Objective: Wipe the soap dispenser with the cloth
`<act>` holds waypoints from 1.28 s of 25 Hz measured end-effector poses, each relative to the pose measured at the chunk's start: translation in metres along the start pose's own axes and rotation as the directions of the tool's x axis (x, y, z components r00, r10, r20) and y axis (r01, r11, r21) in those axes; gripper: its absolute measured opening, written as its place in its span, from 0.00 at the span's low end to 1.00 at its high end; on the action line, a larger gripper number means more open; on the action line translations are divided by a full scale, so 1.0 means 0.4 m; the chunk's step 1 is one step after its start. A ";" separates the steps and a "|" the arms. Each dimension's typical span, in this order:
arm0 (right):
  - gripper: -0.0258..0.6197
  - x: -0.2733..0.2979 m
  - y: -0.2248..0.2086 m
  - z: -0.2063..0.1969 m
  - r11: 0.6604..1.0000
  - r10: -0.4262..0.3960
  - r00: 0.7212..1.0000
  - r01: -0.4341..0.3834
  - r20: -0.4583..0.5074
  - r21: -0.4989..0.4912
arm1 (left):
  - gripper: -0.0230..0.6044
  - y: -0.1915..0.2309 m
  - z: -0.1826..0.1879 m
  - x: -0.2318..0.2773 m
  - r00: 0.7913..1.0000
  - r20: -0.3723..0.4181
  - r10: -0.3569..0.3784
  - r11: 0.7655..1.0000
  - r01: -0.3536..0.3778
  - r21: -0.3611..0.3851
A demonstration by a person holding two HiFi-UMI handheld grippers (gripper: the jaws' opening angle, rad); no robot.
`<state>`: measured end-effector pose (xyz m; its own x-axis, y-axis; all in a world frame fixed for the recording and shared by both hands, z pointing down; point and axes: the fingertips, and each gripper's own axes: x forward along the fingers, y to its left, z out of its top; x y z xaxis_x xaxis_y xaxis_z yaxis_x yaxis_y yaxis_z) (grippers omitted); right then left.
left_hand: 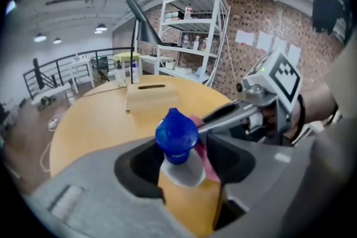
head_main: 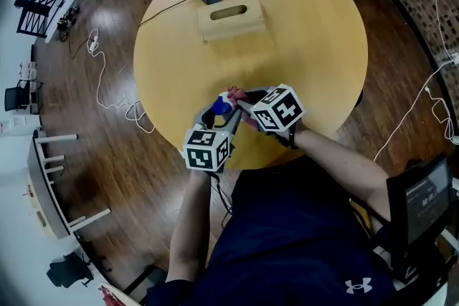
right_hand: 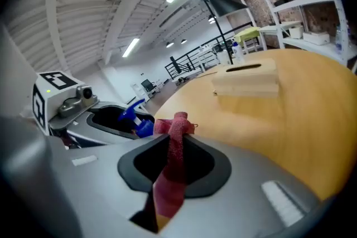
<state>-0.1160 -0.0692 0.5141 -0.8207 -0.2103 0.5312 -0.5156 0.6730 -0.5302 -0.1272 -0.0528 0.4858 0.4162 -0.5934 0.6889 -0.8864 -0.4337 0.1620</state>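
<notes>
The left hand-held gripper point(head_main: 217, 113) clamped the soap dispenser point(left_hand: 176, 134) at the surface's point(head_main: 301, 39) near edge to steady it. The right hand-held gripper point(head_main: 244, 105) pinched the red cloth point(right_hand: 170, 170) beside its pump for wiping.

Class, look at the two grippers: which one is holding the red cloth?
The right gripper: its jaws pinch the red cloth. The left gripper grips the blue-topped soap dispenser instead.
</notes>
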 end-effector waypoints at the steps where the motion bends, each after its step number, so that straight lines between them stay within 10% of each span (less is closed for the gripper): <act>1: 0.15 0.005 -0.011 -0.014 0.998 -0.003 1.000 0.003 0.005 0.056 | 0.42 0.005 -0.003 0.007 0.999 -0.006 0.035 0.999 -0.035 0.032; 7: 0.15 -0.034 -0.091 -0.048 0.927 -0.070 0.993 0.028 0.100 0.375 | 0.27 0.042 -0.018 -0.031 0.989 0.106 0.104 0.986 -0.089 -0.142; 12: 0.15 -0.024 0.083 0.022 0.986 0.049 0.987 -0.073 0.156 0.152 | 0.27 0.073 -0.103 -0.101 0.972 0.203 0.117 0.891 -0.013 -0.454; 18: 0.15 0.054 0.193 -0.085 0.989 0.071 0.997 -0.073 -0.022 -0.128 | 0.28 0.046 -0.210 -0.170 0.973 0.198 0.114 0.833 0.015 -0.553; 27: 0.15 0.042 -0.088 -0.178 0.982 -0.186 0.965 0.188 -0.185 -0.005 | 0.26 0.015 -0.257 -0.166 0.982 0.185 0.040 0.884 0.052 -0.464; 32: 0.15 0.059 0.081 -0.131 0.996 -0.011 0.989 -0.002 -0.149 -0.088 | 0.26 0.014 -0.274 -0.155 0.987 0.160 0.014 0.906 0.056 -0.421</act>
<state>-0.1393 -0.0150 0.5441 -0.7693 -0.1097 0.6294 -0.4902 0.7332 -0.4713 -0.1804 0.0560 0.5214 0.4309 -0.7004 0.5689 -0.8648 -0.1404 0.4821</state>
